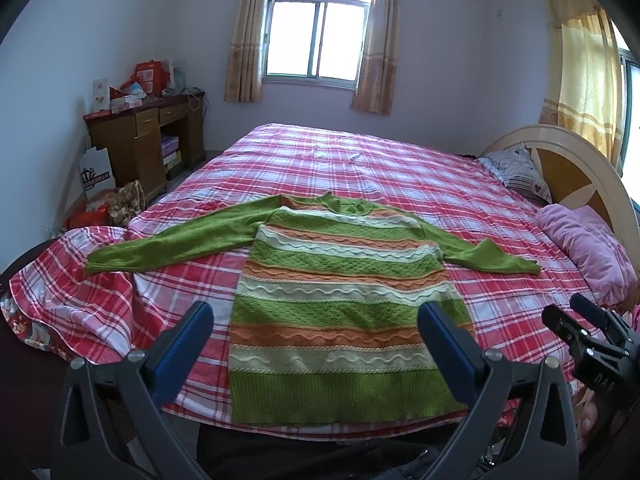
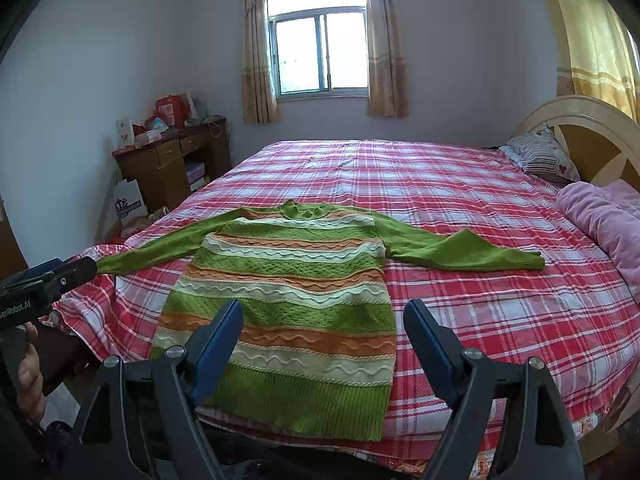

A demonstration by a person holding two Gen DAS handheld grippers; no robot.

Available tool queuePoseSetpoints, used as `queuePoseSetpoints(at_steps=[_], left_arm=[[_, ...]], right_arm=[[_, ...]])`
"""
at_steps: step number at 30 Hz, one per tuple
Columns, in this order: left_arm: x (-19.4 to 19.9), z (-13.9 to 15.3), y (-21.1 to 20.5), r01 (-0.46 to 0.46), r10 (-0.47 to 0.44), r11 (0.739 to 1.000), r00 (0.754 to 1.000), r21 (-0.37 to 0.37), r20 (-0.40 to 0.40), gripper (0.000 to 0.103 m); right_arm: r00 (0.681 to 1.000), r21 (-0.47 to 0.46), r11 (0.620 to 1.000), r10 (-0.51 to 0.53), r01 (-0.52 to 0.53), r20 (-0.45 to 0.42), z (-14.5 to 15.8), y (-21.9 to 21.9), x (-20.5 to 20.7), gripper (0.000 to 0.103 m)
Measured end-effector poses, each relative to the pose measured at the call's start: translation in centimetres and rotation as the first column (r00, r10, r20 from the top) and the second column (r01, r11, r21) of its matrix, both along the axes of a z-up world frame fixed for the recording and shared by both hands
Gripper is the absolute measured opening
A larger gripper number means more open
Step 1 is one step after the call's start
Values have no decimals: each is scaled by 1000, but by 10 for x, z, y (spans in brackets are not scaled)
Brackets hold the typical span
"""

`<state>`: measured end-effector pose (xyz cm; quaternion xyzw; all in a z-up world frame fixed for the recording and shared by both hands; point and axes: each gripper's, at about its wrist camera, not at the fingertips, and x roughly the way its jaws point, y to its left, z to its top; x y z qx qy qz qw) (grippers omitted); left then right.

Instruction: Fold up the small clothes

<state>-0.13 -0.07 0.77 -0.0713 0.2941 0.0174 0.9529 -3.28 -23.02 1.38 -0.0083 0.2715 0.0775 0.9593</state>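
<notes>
While both grippers hover above the near bed edge with jaws spread wide and empty, the left gripper point(image 1: 316, 316) and right gripper point(image 2: 323, 314) face a striped green sweater point(image 1: 344, 300) lying flat, sleeves outstretched, on the red plaid bedspread point(image 1: 400, 168).

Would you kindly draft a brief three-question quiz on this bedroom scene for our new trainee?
1. True or false: the striped sweater lies spread flat on the plaid bedspread, both sleeves stretched outward.
2. The left gripper and right gripper are: A) both open, holding nothing; B) both clamped on a sleeve; C) one open, one shut.
3. Which part of the sweater lies nearest the grippers?

Key: 1 true; 2 A; 3 the green ribbed hem.
</notes>
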Motion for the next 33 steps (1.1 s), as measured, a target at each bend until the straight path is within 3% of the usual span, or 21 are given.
queuePoseSetpoints(at_steps=[33], left_arm=[[0, -2, -1, 10, -10, 1000, 1000, 8, -2, 103]], right_arm=[[1000, 7, 1000, -3, 3, -1, 0, -2, 2, 82]])
